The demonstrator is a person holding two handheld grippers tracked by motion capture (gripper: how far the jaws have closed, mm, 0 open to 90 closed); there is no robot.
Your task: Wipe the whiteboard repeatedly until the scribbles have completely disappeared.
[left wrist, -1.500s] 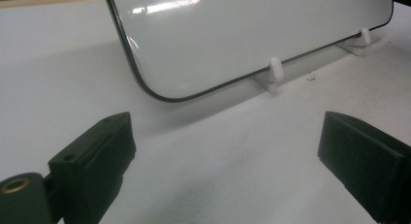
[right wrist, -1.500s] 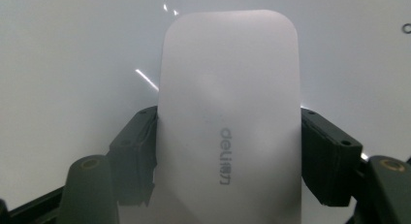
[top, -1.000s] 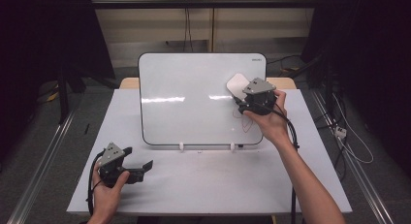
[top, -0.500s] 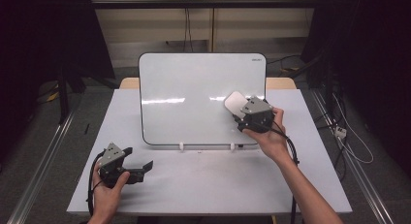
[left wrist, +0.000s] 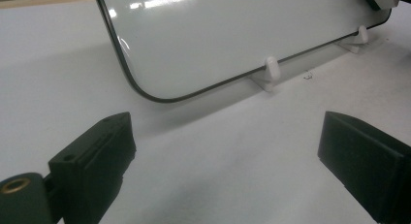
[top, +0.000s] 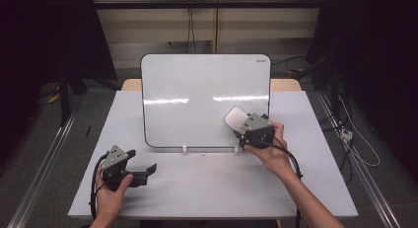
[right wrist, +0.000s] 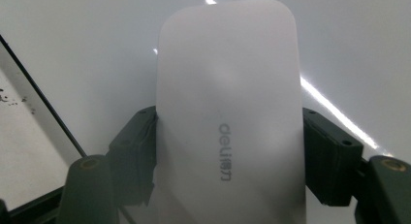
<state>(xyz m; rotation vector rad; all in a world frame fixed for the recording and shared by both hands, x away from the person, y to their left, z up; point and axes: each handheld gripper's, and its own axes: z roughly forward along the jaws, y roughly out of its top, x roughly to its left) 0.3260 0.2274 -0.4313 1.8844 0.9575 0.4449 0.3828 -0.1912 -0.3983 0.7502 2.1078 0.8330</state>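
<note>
A white table top (top: pixel 207 188) carries a glossy white rectangular whiteboard with a thin black rim and rounded corners (top: pixel 197 85), propped up on small white plastic feet (left wrist: pixel 271 71) and leaning back away from the person. The right gripper (top: pixel 246 125), held in the person's right hand (top: pixel 268 151), pinches a smooth white plastic eraser block with rounded ends (right wrist: pixel 228 112) between its two black jaws, one jaw against each long side, grey lettering showing on the back of the block. From the high view the eraser (top: pixel 234 117) sits against the lower right part of the board face, just above the bottom rim and near the right-hand foot.

The left gripper (top: pixel 140 171), held in the person's left hand (top: pixel 111 198), rests low over the table in front of the board's lower left corner, well apart from the eraser. Its jaws stand wide apart with nothing between them; in the left gripper view only bare table and the board's rounded corner lie beyond them.

The board face (left wrist: pixel 232 30) looks clean everywhere it can be seen, with only ceiling-light streaks across it and no writing or smears. Judging from that, the wiping appears close to complete: the eraser is already down at the board's bottom edge. What seems left is lifting the eraser off and setting it down
</note>
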